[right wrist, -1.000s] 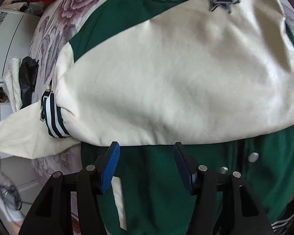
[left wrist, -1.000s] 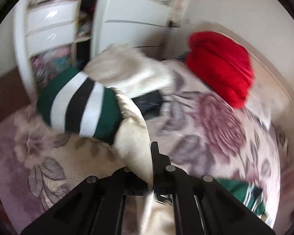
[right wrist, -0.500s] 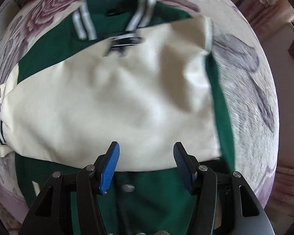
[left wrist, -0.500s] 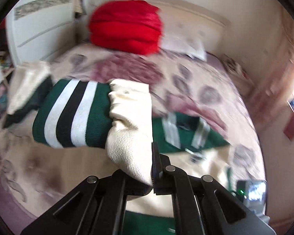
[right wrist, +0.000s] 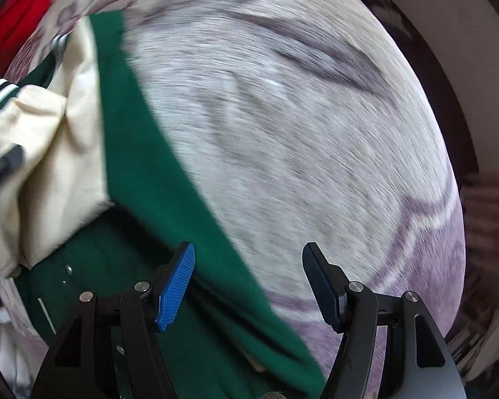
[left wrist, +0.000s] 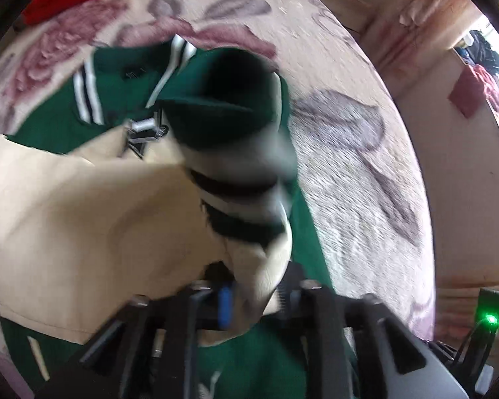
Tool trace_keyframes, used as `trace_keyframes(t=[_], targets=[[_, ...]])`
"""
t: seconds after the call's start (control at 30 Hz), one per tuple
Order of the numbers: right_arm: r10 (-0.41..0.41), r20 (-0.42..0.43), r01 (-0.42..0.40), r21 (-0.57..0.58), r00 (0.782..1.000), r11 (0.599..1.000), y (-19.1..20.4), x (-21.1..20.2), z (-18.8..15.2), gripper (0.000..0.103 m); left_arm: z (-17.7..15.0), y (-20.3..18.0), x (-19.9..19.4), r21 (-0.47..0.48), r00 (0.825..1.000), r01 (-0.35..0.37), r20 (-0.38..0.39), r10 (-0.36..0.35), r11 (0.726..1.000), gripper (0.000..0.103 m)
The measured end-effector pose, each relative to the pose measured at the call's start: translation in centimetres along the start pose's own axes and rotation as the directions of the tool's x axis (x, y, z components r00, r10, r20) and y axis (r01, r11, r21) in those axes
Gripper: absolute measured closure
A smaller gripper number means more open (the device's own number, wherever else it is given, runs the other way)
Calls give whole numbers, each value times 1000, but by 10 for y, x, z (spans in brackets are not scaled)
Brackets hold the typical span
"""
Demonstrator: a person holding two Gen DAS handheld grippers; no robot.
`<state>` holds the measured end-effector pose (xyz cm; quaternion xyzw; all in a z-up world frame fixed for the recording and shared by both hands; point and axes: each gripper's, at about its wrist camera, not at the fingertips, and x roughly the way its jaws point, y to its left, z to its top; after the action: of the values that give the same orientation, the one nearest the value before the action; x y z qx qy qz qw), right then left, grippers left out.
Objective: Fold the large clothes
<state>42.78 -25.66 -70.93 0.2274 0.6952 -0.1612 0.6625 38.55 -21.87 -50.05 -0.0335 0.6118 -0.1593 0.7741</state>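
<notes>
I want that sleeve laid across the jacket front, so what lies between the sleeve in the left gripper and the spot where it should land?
Nothing visible. The left gripper holds the cream sleeve over the jacket; only the jacket's other folded sleeve lies there.

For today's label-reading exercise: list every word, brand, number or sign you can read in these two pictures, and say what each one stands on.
No text can be read in either view.
Small label inside the jacket collar: too small and blurred to read.
Dark star-shaped patch on the cream sleeve: a shape only, any lettering is blurred.
Floral blanket: pattern only, no writing.
</notes>
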Motion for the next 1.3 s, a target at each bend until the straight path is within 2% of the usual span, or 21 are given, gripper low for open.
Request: trace_keyframes(t=[0.07,0.1,0.2,0.23,0.27,0.33,0.37,0.47,0.53,0.57,0.6,0.63,0.67,0.77,0.83,0.93,1.03,1.1,1.17,1.27,1.3], targets=[[49,-5,-49,42,999,998,-14,-1,0,34,-3,-1,-7,3,1000,21,-2,-21,1000,12],[89,-2,-89,68,996,994,-20,-3,2,34,-4,0,-14,1,1000,29,-1,-29,1000,8],[228,34,-231,121,973,966,-23,-13,10,34,-14,11,-34,-8,999,31,-22,-31,999,8],[293,53,-297,133,955,946,-18,-19,16,33,-18,21,-44,-24,1000,21,-21,-21,1000,8],[330,64,-336,134,942,932,-13,-22,18,26,-24,31,-51,-40,1000,14,-15,-14,999,8],[449,78,-455,90,890,886,12,-27,33,12,-32,64,-70,-93,1000,-27,-4,27,995,8],[470,70,-474,59,880,879,29,-28,38,10,-36,78,-75,-113,998,-59,-2,59,992,8],[413,31,-412,-30,910,911,68,-11,60,10,-40,139,-86,-201,977,-211,-7,214,957,8],[345,-54,-349,-70,937,935,86,18,65,10,-40,179,-86,-236,939,-340,-24,344,910,8],[307,-124,-318,-79,944,945,97,34,70,13,-40,197,-85,-252,920,-387,-35,391,887,8],[311,-154,-325,-82,938,942,105,43,72,25,-38,212,-86,-272,906,-415,-40,421,868,8],[270,-128,-284,-107,954,953,113,41,73,63,-36,230,-89,-299,896,-431,-33,442,851,8],[240,-92,-252,-143,966,957,119,34,72,87,-34,241,-92,-316,894,-433,-27,448,844,8],[250,67,-227,-245,966,943,136,-15,78,96,-24,266,-102,-374,897,-407,8,442,834,8],[263,161,-214,-270,951,939,140,-43,85,96,-17,276,-100,-402,904,-384,20,427,831,8],[258,223,-192,-280,940,941,149,-52,113,96,-5,290,-79,-422,902,-390,5,432,818,8],[223,150,-184,-239,963,954,149,-14,155,96,1,308,-38,-393,889,-446,-85,451,804,7],[200,101,-179,-190,975,965,138,13,173,96,-2,322,-16,-398,895,-440,-118,430,805,4],[208,11,-205,-136,978,969,126,35,185,82,-3,333,-7,-409,908,-413,-114,404,814,0],[274,-31,-275,-40,961,961,102,37,188,55,-3,337,-10,-400,918,-390,-108,380,829,0],[295,-26,-295,-18,955,955,92,31,184,52,-3,336,-13,-395,917,-393,-107,384,830,0]])
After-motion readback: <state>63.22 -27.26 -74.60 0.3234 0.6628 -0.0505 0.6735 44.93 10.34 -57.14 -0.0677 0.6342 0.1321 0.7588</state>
